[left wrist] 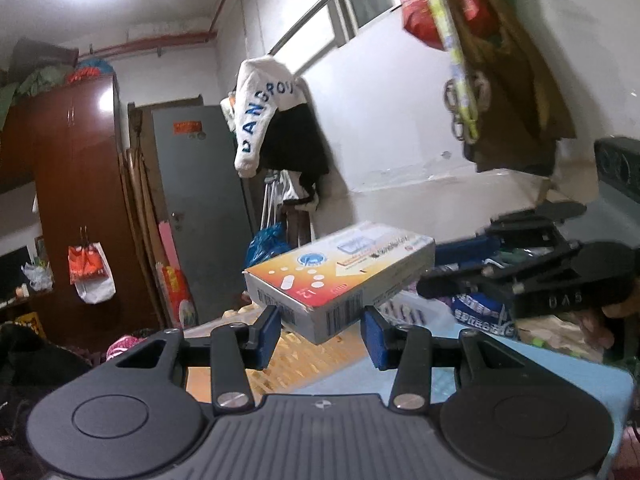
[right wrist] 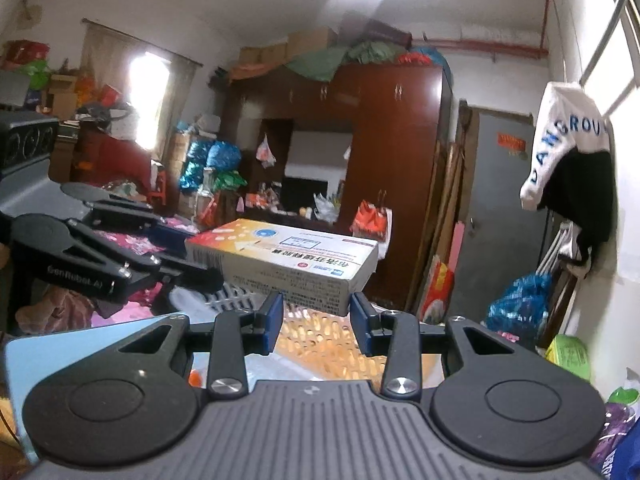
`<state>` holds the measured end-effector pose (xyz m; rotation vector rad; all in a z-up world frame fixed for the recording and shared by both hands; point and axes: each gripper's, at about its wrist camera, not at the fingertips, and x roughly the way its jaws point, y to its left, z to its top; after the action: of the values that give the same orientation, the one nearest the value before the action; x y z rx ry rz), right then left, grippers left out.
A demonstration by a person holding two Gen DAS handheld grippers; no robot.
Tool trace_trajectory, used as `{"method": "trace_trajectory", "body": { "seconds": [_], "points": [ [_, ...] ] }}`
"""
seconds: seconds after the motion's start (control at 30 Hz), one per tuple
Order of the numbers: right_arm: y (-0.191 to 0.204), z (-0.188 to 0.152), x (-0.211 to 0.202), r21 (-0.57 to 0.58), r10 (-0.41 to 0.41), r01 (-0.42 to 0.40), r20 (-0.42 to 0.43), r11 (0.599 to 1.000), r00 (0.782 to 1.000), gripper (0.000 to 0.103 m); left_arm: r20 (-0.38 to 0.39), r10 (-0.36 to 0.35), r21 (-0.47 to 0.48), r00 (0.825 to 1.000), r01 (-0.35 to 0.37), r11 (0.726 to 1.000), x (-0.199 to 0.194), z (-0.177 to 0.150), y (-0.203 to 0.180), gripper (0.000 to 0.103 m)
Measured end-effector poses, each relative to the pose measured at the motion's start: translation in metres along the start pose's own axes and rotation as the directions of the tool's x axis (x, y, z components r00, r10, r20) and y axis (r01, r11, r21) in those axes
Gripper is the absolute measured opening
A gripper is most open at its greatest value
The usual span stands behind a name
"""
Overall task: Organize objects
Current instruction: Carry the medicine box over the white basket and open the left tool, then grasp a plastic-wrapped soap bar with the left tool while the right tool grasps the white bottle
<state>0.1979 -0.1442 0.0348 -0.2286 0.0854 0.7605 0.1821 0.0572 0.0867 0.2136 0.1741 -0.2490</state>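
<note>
A flat white and orange medicine box (left wrist: 340,276) is held up in the air between both grippers. My left gripper (left wrist: 322,334) grips one end of it between its blue pads. My right gripper (right wrist: 316,322) grips the other end of the same box (right wrist: 284,258). In the left wrist view the right gripper (left wrist: 532,276) shows at the right, reaching the box's far end. In the right wrist view the left gripper (right wrist: 120,248) shows at the left, touching the box's far end.
Below the box lies a white slatted basket (right wrist: 228,300) and a pale wooden slatted surface (right wrist: 332,344). A light blue mat (left wrist: 500,360) lies beneath. A brown wardrobe (right wrist: 392,168), a grey door (left wrist: 200,208) and hanging clothes (left wrist: 280,124) stand behind. Clutter fills the room.
</note>
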Motion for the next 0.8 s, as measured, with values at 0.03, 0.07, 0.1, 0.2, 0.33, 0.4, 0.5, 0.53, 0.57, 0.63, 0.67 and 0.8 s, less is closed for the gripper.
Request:
{"method": "trace_trajectory", "body": {
  "seconds": [0.03, 0.07, 0.1, 0.2, 0.33, 0.4, 0.5, 0.53, 0.57, 0.63, 0.67, 0.8],
  "points": [
    [0.0, 0.0, 0.005, 0.002, -0.004, 0.004, -0.019, 1.0, 1.0, 0.041, -0.014, -0.003, -0.002, 1.0, 0.003, 1.0, 0.008, 0.003, 0.005, 0.049],
    [0.0, -0.002, 0.011, 0.002, -0.003, 0.003, -0.042, 1.0, 0.999, 0.041, -0.026, -0.003, -0.012, 1.0, 0.003, 1.0, 0.017, 0.006, 0.011, 0.049],
    [0.0, -0.004, 0.016, 0.002, -0.004, 0.005, -0.064, 1.0, 0.998, 0.041, -0.038, -0.003, -0.019, 0.999, 0.002, 1.0, 0.024, 0.007, 0.015, 0.049],
    [0.002, -0.011, 0.031, -0.009, -0.017, 0.016, -0.129, 1.0, 0.991, 0.041, -0.094, -0.005, -0.042, 0.996, 0.001, 0.999, 0.044, 0.003, 0.025, 0.049],
    [0.002, -0.018, 0.024, 0.011, -0.069, 0.071, -0.148, 0.997, 0.987, 0.061, -0.139, 0.071, -0.011, 0.988, -0.073, 0.997, 0.055, -0.01, 0.025, 0.056],
    [0.007, -0.023, 0.001, 0.013, -0.11, 0.112, -0.095, 0.994, 0.989, 0.097, -0.082, 0.092, -0.033, 0.992, -0.095, 0.995, 0.042, -0.014, 0.027, 0.076],
    [0.014, -0.03, -0.039, 0.07, -0.156, 0.159, -0.046, 0.985, 0.987, 0.103, 0.001, 0.131, -0.051, 0.991, -0.131, 0.99, 0.008, -0.021, 0.023, 0.095],
    [0.014, -0.034, -0.053, 0.11, -0.145, 0.149, -0.042, 0.983, 0.989, 0.103, 0.019, 0.13, -0.062, 0.991, -0.128, 0.99, -0.005, -0.025, 0.02, 0.097],
    [0.015, -0.04, -0.07, 0.159, -0.131, 0.134, -0.029, 0.978, 0.991, 0.103, 0.031, 0.114, -0.072, 0.993, -0.112, 0.991, -0.019, -0.031, 0.017, 0.098],
    [0.017, -0.054, -0.101, 0.256, -0.095, 0.094, -0.005, 0.962, 0.995, 0.103, 0.028, 0.115, -0.093, 0.993, -0.112, 0.989, -0.044, -0.045, 0.008, 0.098],
    [0.019, -0.062, -0.114, 0.291, -0.081, 0.079, -0.004, 0.953, 0.997, 0.103, 0.026, 0.111, -0.097, 0.994, -0.108, 0.989, -0.058, -0.056, 0.002, 0.098],
    [0.044, -0.102, -0.153, 0.376, -0.046, 0.043, -0.002, 0.926, 0.999, 0.103, 0.036, 0.118, -0.095, 0.992, -0.114, 0.989, -0.095, -0.099, -0.023, 0.098]
  ]
}}
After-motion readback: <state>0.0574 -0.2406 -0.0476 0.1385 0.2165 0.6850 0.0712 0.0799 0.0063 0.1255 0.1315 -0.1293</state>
